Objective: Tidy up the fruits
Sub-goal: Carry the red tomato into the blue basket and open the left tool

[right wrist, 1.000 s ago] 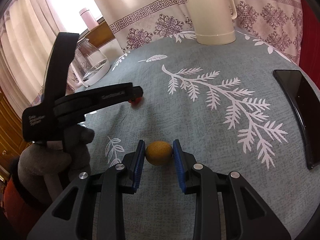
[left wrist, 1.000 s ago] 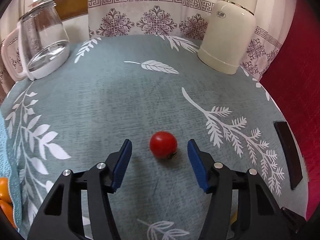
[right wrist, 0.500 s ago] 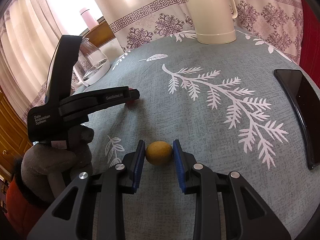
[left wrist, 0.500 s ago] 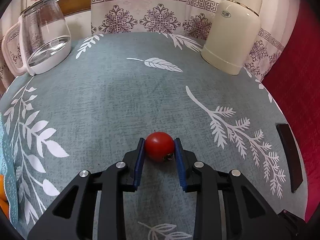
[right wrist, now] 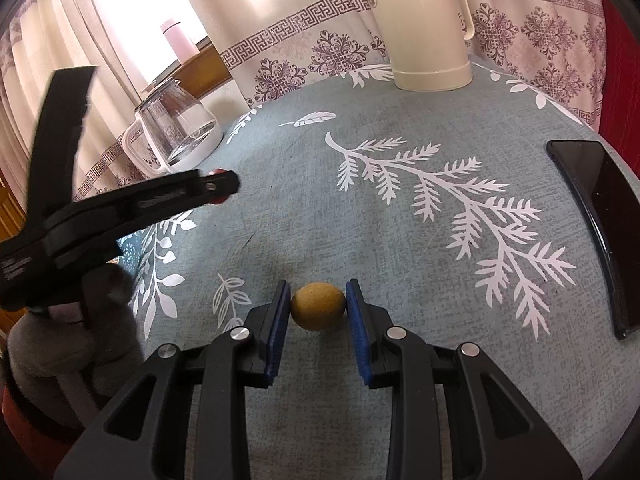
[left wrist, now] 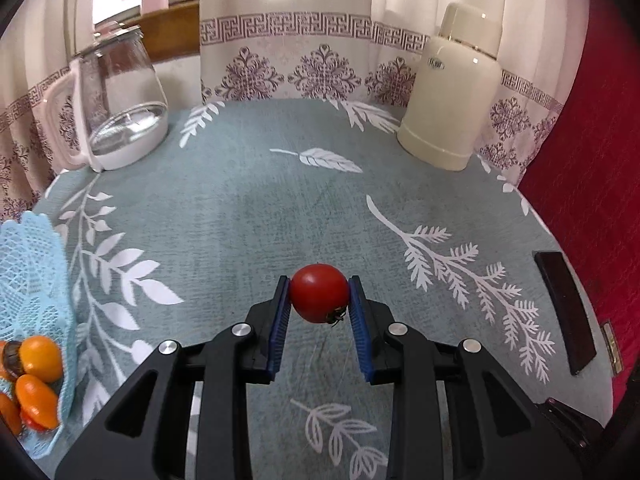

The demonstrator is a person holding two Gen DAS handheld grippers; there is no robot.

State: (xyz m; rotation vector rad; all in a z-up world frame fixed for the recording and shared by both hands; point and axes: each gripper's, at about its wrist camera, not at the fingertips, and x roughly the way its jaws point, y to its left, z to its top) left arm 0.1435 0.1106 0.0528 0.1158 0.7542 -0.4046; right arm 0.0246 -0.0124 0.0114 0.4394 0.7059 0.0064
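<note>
The blue basket [left wrist: 28, 248] holds orange fruits [left wrist: 38, 360]; the left gripper [left wrist: 319, 300], now raised, pinches the tomato [left wrist: 319, 292], while the right gripper [right wrist: 318, 307] still clamps the brown fruit [right wrist: 317, 306].

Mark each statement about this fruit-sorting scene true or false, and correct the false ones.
1. The left claw is shut on a red tomato. True.
2. The right claw grips a green apple. False: a small yellow-brown fruit sits between its pads.
3. Orange fruits lie in the blue mesh basket. True.
4. The cream thermos lies on its side. False: it stands upright.
5. A dark phone rests on the tablecloth. True.
</note>
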